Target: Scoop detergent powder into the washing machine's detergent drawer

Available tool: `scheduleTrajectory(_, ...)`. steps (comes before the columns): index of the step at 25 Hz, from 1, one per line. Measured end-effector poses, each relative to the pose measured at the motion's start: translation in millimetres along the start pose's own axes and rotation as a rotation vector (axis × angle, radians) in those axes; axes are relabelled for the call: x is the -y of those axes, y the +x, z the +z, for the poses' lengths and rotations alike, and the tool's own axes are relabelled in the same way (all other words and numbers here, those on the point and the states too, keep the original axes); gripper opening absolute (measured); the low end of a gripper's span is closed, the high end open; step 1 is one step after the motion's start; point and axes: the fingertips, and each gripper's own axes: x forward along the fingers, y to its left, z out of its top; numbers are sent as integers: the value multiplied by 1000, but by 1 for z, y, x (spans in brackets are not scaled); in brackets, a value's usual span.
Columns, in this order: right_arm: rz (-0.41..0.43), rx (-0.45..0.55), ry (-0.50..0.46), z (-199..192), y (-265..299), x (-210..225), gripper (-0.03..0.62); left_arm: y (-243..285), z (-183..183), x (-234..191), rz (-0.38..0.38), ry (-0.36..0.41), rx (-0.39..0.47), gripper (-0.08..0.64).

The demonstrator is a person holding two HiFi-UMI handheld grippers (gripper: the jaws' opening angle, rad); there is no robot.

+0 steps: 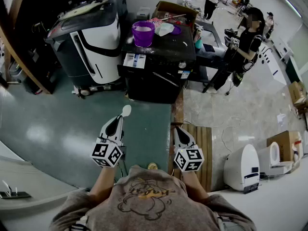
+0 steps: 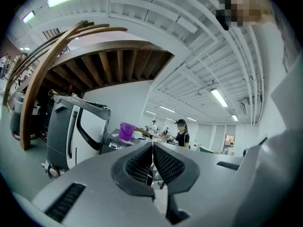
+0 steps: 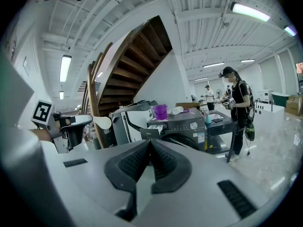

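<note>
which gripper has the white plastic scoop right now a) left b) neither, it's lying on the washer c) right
A: the white plastic scoop sticks out of the left gripper, while the right gripper is shut on nothing.

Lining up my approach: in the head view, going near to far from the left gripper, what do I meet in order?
left gripper → white spoon held in its jaws → detergent drawer → purple bucket
</note>
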Motion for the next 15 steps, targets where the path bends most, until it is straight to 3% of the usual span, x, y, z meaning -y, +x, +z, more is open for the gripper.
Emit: scheduleTrajectory(15,49,14,-18,15,6,30,-4,22,-4,17,48,5,21,23)
